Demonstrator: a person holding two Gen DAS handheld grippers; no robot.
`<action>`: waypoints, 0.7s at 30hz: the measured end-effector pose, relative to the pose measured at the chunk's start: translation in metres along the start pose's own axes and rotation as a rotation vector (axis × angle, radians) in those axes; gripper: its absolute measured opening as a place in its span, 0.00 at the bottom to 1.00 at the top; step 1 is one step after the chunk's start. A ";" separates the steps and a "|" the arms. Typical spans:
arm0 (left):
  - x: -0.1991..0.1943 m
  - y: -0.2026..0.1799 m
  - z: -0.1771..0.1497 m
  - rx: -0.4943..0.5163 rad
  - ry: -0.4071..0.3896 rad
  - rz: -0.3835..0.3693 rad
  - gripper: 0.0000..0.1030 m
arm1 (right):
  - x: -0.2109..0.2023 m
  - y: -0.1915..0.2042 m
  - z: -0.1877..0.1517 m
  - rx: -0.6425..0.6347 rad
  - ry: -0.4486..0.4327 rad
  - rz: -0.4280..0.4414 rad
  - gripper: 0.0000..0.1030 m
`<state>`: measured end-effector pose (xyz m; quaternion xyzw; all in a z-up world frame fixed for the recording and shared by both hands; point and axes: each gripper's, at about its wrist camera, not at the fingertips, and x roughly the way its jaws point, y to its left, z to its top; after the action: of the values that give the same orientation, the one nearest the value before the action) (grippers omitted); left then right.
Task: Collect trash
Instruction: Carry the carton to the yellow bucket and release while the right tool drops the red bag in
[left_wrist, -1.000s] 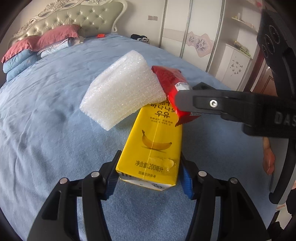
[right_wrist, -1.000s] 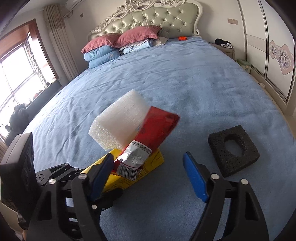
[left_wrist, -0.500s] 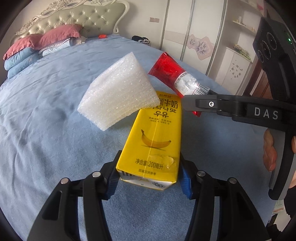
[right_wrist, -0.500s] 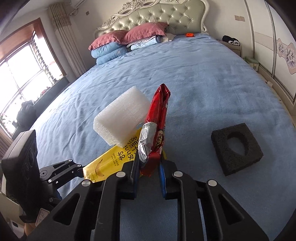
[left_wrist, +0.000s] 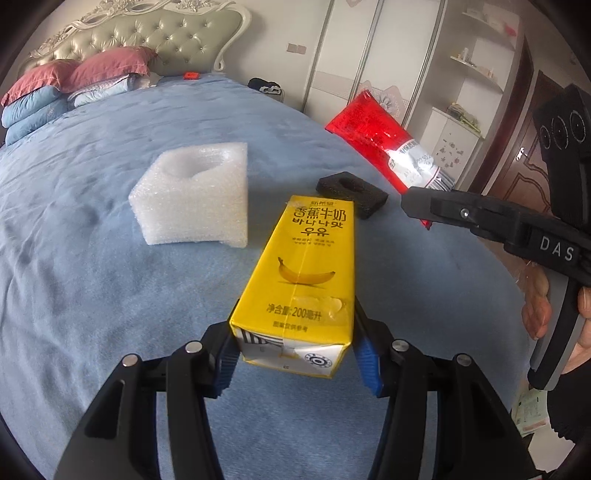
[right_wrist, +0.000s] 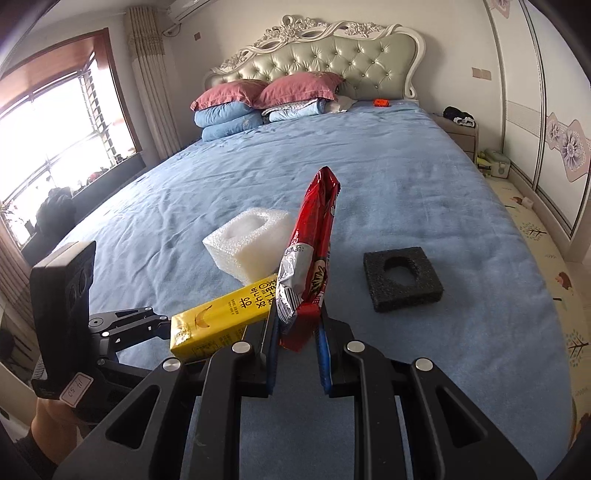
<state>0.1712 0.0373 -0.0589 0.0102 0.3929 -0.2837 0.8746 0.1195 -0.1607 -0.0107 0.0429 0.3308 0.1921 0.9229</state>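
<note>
Left gripper (left_wrist: 295, 354) clamped on the near end of a yellow banana-milk carton (left_wrist: 306, 273), blue pads pressed to both sides, carton held clear of the bed and pointing away toward 12 o'clock. Right gripper (right_wrist: 297, 343) closed tight on the lower end of a red snack wrapper (right_wrist: 314, 251), wrapper standing almost upright between the pads, its silver printed part just above them, red tip up at 12 o'clock. In the left view, same wrapper (left_wrist: 384, 144) at 2 o'clock, pinched by the black fingers of the right gripper (left_wrist: 424, 206), with a hand (left_wrist: 543, 306) on its handle at 3 o'clock. In the right view, carton (right_wrist: 225, 314) at 9 o'clock from the wrapper, held by the left gripper (right_wrist: 162, 325) coming in from the left edge. White foam block (left_wrist: 195, 195) with a round hollow on top, resting on the blue bedspread (left_wrist: 92, 295) at 11 o'clock from the carton, close to it but not touching. Black foam square (right_wrist: 402, 277) with a hole through its middle, lying flat on the bedspread at 3 o'clock from the wrapper, apart from it. Pink and blue pillows (right_wrist: 266, 99) stacked at the padded headboard (right_wrist: 325, 55), far end, 12 o'clock. Small orange thing (right_wrist: 381, 102) on the bed near the headboard, too small to identify.
</note>
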 end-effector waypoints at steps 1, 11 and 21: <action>-0.002 -0.005 0.000 0.001 -0.008 -0.004 0.52 | -0.004 -0.001 -0.002 -0.003 -0.006 -0.005 0.17; 0.003 -0.067 0.000 0.020 -0.050 -0.060 0.50 | -0.051 -0.039 -0.032 0.008 -0.047 -0.041 0.17; 0.025 -0.167 0.019 0.125 -0.068 -0.115 0.49 | -0.114 -0.100 -0.063 0.054 -0.108 -0.114 0.17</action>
<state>0.1133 -0.1199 -0.0286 0.0324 0.3443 -0.3578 0.8674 0.0320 -0.2992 -0.0125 0.0589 0.2877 0.1275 0.9474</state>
